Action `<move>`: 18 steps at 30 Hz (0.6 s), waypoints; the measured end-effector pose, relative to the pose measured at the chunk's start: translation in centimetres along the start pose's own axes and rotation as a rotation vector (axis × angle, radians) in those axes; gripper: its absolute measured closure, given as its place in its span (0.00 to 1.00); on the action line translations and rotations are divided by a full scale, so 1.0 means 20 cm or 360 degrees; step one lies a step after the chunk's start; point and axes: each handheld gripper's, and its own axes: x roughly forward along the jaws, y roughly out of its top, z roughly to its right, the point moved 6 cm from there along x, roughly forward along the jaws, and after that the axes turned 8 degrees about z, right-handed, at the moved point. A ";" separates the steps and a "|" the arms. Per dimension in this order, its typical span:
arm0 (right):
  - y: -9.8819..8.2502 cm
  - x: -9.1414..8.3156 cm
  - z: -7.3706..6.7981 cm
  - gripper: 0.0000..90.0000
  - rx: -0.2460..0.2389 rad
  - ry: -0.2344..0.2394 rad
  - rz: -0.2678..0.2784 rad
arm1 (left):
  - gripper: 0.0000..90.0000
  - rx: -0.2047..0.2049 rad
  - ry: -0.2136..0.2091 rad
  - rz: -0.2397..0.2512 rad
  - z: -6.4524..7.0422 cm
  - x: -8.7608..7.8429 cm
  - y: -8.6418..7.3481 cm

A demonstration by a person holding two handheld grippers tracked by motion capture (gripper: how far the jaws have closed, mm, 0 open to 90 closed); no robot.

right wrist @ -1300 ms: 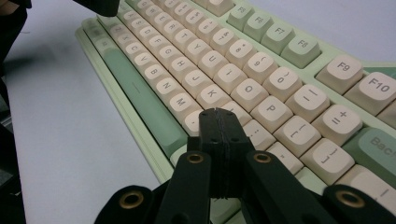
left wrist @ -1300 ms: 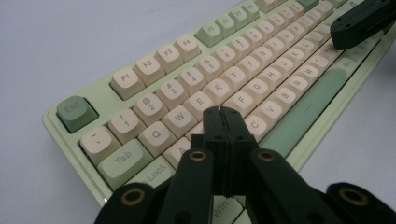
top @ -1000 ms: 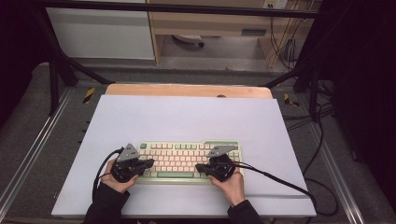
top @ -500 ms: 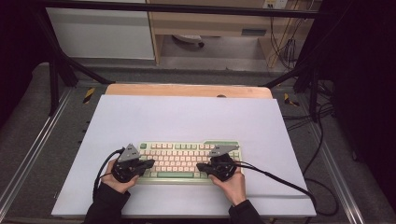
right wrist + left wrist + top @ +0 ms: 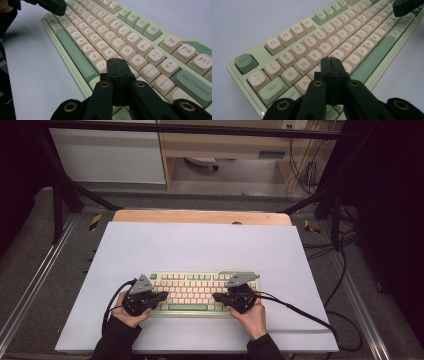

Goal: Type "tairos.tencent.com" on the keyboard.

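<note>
A pale green keyboard (image 5: 196, 292) with cream keys lies on the near half of a white sheet. My left gripper (image 5: 164, 296) rests over its left end, jaws shut and pointing right. In the left gripper view the shut tips (image 5: 331, 60) sit just above the keys near S and D on the keyboard (image 5: 319, 37). My right gripper (image 5: 216, 296) is over the right end, shut, pointing left. Its tips (image 5: 117, 61) hover by the L key of the keyboard (image 5: 105, 27). Nothing is between either pair of jaws. Each gripper view shows the other gripper far off, the right gripper (image 5: 407, 6) and the left gripper (image 5: 52, 5).
The white sheet (image 5: 200, 245) covers a wooden table (image 5: 200, 216). A black cable (image 5: 300, 312) trails from the right gripper off the sheet's right edge. Black frame posts (image 5: 57, 200) stand at the back corners, with metal rails along both sides.
</note>
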 end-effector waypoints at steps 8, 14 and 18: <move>0.00 0.00 0.00 1.00 0.0007 0.0001 -0.0002 | 1.00 0.0032 -0.0034 -0.0015 0.05 0.04 0.01; 0.00 -0.01 0.00 1.00 0.0004 0.0009 0.0005 | 1.00 0.0041 -0.0046 -0.0025 0.08 0.07 0.01; 0.00 -0.01 0.00 1.00 0.0002 0.0009 0.0001 | 1.00 0.0058 -0.0054 -0.0036 0.10 0.10 0.01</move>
